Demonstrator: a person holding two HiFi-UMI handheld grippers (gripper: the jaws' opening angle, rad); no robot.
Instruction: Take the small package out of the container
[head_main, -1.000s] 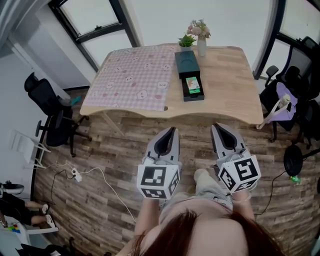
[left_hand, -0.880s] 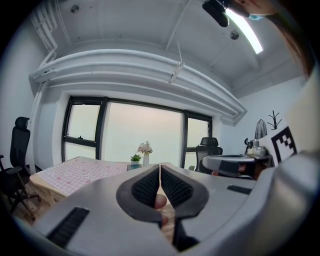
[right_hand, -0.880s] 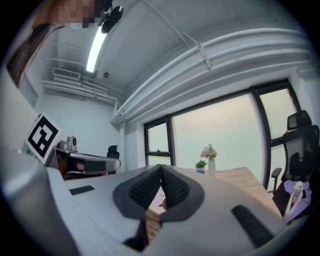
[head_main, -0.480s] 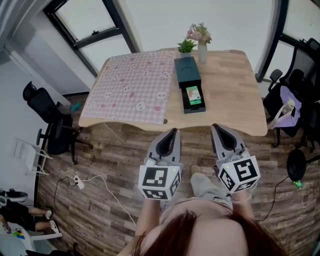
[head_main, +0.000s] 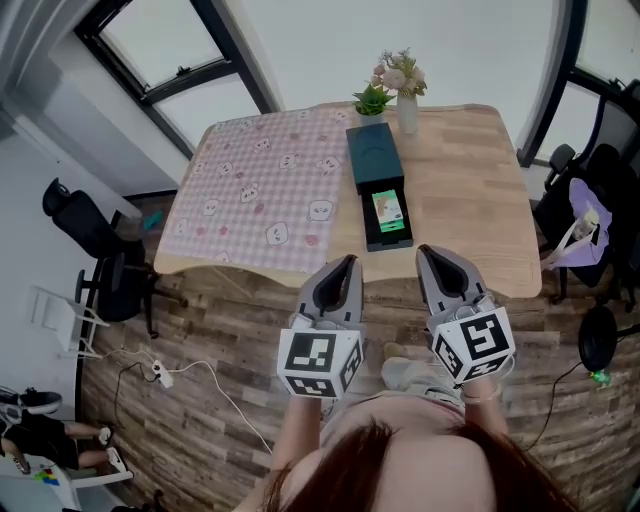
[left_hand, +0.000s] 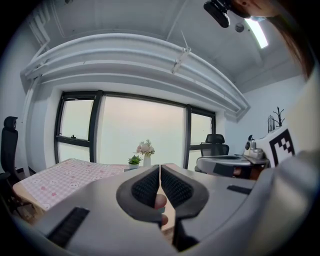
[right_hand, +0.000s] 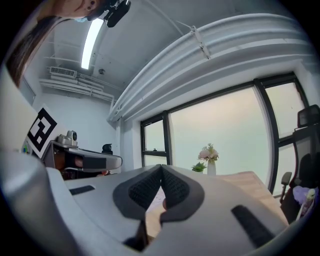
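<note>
Package (head_main: 388, 209) seems to lie in the open container (head_main: 374, 150), upper centre of the head view, nearer now: I've approached the table (head_main: 465, 190). My left gripper (head_main: 346, 262) and right gripper (head_main: 428, 252) are closed, empty.

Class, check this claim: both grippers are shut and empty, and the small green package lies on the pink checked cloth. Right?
No. The head view shows the small green package inside the open dark container, beside the cloth. The rest holds.

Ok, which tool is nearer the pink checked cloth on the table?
Left. The left tool hangs just off the pink checked cloth's near right corner; the right tool is farther right, past the dark rectangular container.
</note>
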